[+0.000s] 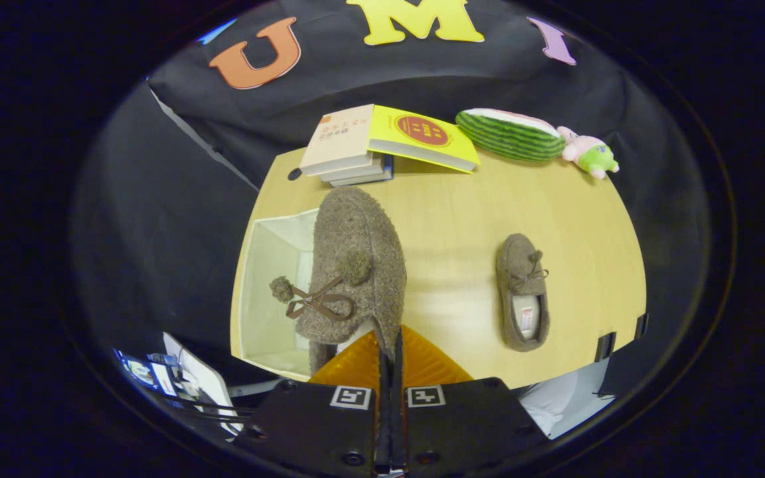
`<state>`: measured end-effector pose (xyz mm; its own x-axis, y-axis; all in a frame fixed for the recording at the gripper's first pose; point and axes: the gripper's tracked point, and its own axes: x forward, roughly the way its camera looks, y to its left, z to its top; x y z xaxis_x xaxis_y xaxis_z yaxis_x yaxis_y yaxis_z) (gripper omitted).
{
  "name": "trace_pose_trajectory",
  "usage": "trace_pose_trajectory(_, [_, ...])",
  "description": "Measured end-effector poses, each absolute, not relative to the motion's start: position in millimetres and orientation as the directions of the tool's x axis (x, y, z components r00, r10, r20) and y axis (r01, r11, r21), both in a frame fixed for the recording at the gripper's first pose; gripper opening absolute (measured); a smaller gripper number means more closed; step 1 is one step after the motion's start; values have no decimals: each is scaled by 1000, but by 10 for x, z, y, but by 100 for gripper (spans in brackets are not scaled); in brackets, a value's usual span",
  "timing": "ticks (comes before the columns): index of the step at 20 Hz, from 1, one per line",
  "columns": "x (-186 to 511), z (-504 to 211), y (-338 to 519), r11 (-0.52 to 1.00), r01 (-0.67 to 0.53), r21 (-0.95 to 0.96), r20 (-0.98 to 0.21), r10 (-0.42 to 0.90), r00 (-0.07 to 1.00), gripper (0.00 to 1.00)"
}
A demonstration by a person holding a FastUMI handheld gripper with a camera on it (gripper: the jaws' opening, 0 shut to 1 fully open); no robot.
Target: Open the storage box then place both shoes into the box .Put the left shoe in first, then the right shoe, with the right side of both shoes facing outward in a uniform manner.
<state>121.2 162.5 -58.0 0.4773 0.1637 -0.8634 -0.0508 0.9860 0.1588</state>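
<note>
two brown fuzzy slippers with pom-pom laces are in sight. one fuzzy slipper (pixel 356 265) is lifted in the orange-fingered gripper (pixel 390 362), whose two ribbed fingers (pixel 356 365) are drawn nearly together and pinch the thin heel rim of that shoe between them; its toe points away toward the far edge of the round light wooden table (pixel 455 219), and its bow and one pom-pom hang over to the side. it hangs over the right wall of the open white fabric storage box (pixel 276 265), which sits at the table's left edge. the part of the box's inside that shows has nothing in it, though the held slipper hides some of it. the second brown slipper (pixel 523 292) lies flat on the table, well apart to the right, toe toward the far edge, its pale insole showing.

at the far edge lies a stack of books (pixel 349 149), with one yellow book (pixel 422 138) leaning across its top. to the right of them rest one plush watermelon slice (pixel 507 134) and, just beside it, one small pink and green soft toy (pixel 588 154).
</note>
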Motion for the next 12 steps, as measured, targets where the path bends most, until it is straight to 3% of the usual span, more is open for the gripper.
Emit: trace_pose_trajectory(12, [1312,-855,2813,948,-97,302,-774,303,557,6])
